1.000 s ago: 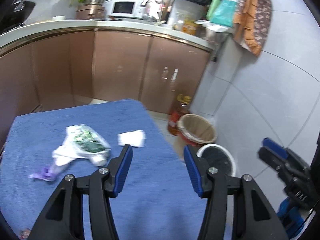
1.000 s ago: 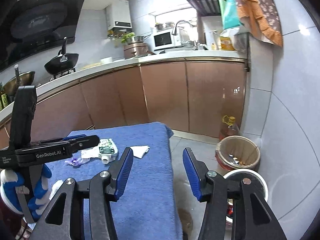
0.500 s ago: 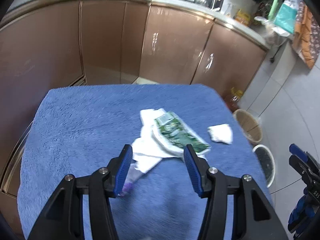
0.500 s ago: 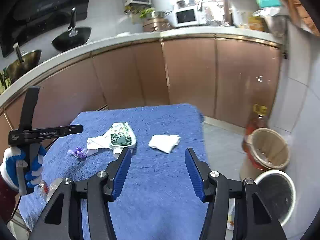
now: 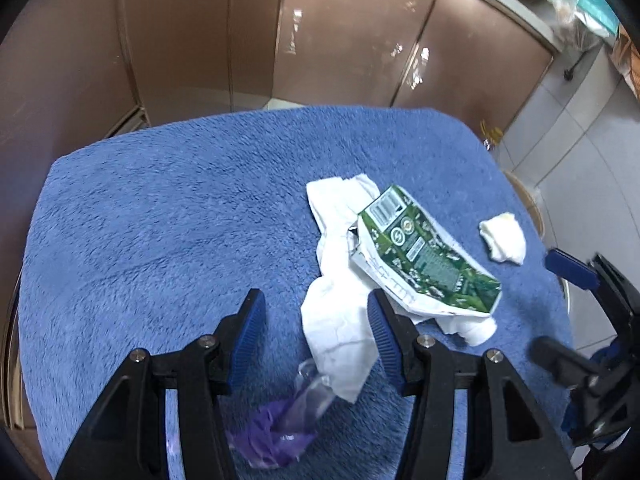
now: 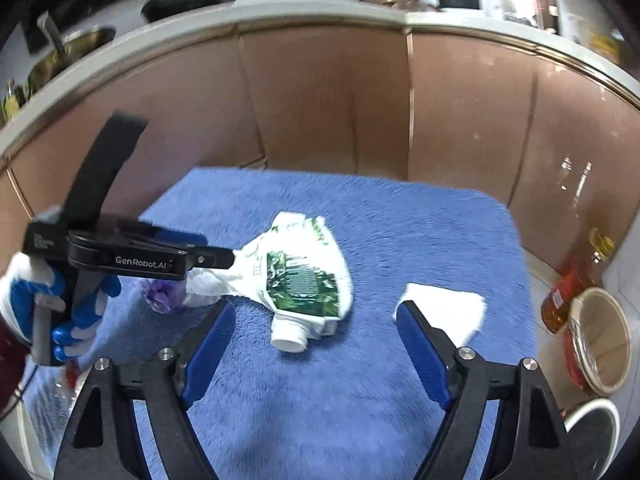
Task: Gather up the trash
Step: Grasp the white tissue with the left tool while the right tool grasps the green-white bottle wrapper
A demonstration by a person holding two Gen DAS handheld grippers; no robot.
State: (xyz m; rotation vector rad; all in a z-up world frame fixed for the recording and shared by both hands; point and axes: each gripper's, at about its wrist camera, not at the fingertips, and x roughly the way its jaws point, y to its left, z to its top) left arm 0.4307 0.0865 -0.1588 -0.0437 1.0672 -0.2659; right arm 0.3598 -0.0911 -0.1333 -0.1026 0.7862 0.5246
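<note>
The left gripper [image 5: 316, 320] has been brought down over the trash on the blue cloth [image 5: 160, 220]; its jaws are spread wide, straddling the white tissue [image 5: 340, 320], nothing gripped, so a first pick-up seems imminent. The right gripper [image 6: 312, 328] is likewise wide open and empty. Beyond lie the green carton [image 5: 420, 252] and a small wad [image 5: 504, 236]. The bins [image 6: 600, 340] stand far right.
</note>
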